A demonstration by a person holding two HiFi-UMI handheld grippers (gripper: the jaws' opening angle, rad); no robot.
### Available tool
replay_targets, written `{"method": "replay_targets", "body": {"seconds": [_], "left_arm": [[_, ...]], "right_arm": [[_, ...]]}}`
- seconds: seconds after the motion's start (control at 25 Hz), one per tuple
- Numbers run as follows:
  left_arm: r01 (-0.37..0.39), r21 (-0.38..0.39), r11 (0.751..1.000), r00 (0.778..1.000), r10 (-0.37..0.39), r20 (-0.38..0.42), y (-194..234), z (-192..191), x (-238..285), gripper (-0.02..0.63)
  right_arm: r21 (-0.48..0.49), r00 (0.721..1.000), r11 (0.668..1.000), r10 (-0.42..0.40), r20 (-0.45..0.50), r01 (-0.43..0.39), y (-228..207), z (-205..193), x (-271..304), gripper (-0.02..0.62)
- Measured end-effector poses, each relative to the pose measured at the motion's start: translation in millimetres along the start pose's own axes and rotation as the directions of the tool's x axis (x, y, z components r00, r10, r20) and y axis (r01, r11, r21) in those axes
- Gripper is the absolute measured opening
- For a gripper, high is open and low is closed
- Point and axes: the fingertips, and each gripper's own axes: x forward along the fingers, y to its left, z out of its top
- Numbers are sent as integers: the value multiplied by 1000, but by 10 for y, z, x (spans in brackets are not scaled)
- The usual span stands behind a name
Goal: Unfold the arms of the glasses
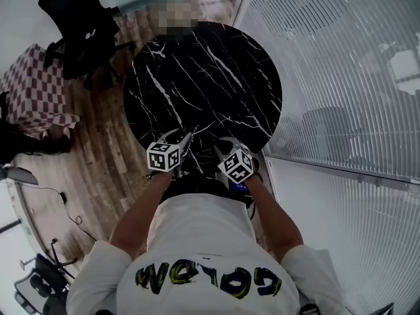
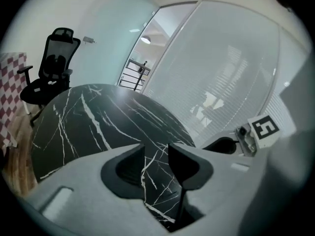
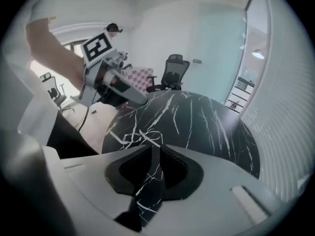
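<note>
Head view: left gripper (image 1: 178, 136) and right gripper (image 1: 224, 144) over the near rim of the marble table (image 1: 197, 64), glasses nowhere in sight; left gripper view, jaws wide, empty; right gripper view, jaws barely parted, empty, so best find the glasses first

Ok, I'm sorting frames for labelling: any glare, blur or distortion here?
Head view: sharp, fisheye bows the slatted glass wall. Left gripper view: black corners, pale sheen at the far edge of the marble table. Right gripper view: black corners, washed-out brightness behind the left gripper.
</note>
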Motion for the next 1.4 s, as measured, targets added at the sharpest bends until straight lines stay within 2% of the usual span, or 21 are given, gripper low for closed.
{"method": "replay_targets", "body": {"seconds": [0.12, 0.28, 0.52, 0.68, 1.08, 1.2, 1.4], "left_arm": [[36, 44, 998, 998, -39, 51, -218, 263, -154, 152], [83, 86, 993, 987, -93, 129, -529, 623, -364, 125], [129, 198, 972, 964, -170, 204, -1087, 1023, -642, 93], [148, 250, 957, 947, -210, 244, -1403, 1182, -791, 55], [195, 290, 937, 918, -278, 282, -1867, 1482, -981, 3], [199, 316, 928, 910, -295, 292, -2013, 1541, -1063, 3], [186, 368, 911, 896, -311, 318, -2249, 1654, -1196, 3]], "right_arm": [[94, 993, 995, -49, 108, 39, -192, 287, -293, 43], [208, 966, 976, -113, 233, 64, -384, 572, -677, 30], [243, 917, 965, -186, 353, 103, -563, 1000, -1311, 22], [296, 877, 953, -193, 441, 61, -598, 1236, -1639, 5], [350, 806, 934, -152, 572, -72, -501, 1644, -2076, 2], [343, 775, 935, -147, 615, -95, -466, 1799, -2230, 2], [277, 720, 954, -112, 685, -115, -372, 2133, -2508, 2]]}}
